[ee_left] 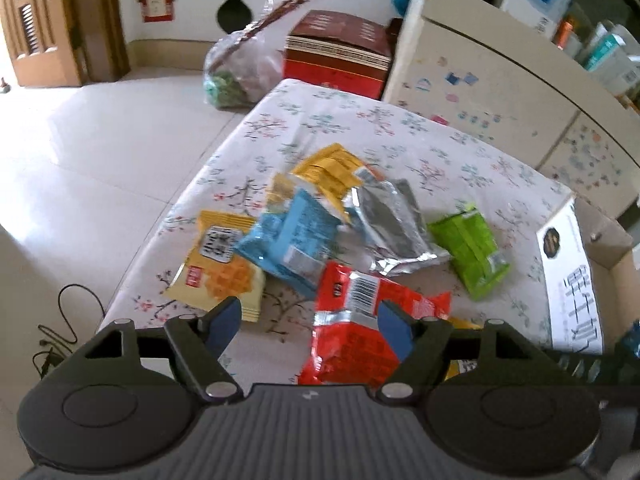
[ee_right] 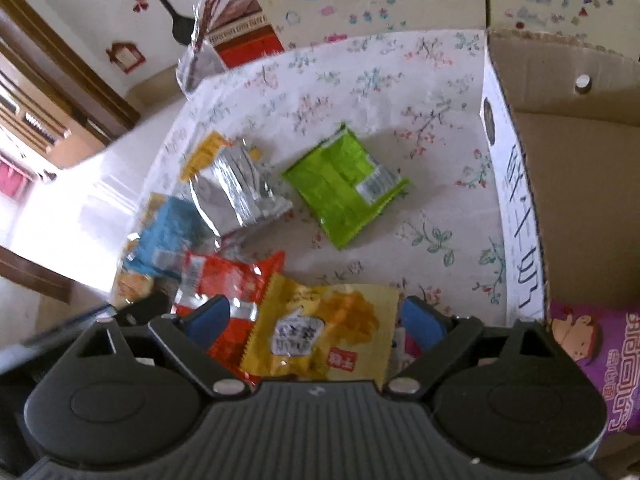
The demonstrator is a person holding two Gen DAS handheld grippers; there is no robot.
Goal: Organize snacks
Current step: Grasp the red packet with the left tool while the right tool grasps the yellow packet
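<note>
Several snack packets lie on a floral tablecloth (ee_left: 400, 128). In the left wrist view I see a red packet (ee_left: 360, 340), a yellow waffle packet (ee_left: 220, 268), a blue packet (ee_left: 292, 236), a silver packet (ee_left: 392, 232), a green packet (ee_left: 468, 252) and a yellow packet (ee_left: 332, 168). My left gripper (ee_left: 312, 316) is open above the red packet. In the right wrist view my right gripper (ee_right: 316, 316) is open over a yellow packet (ee_right: 320, 332) lying partly on the red packet (ee_right: 224, 276). The green packet (ee_right: 344, 184) and silver packet (ee_right: 236, 188) lie beyond.
An open cardboard box (ee_right: 568, 152) stands at the table's right edge, with a purple snack bag (ee_right: 600, 356) inside. A cream cabinet (ee_left: 500, 92), a red box (ee_left: 340, 52) and a plastic bag (ee_left: 240, 72) stand beyond the table. Tiled floor (ee_left: 100, 152) lies left.
</note>
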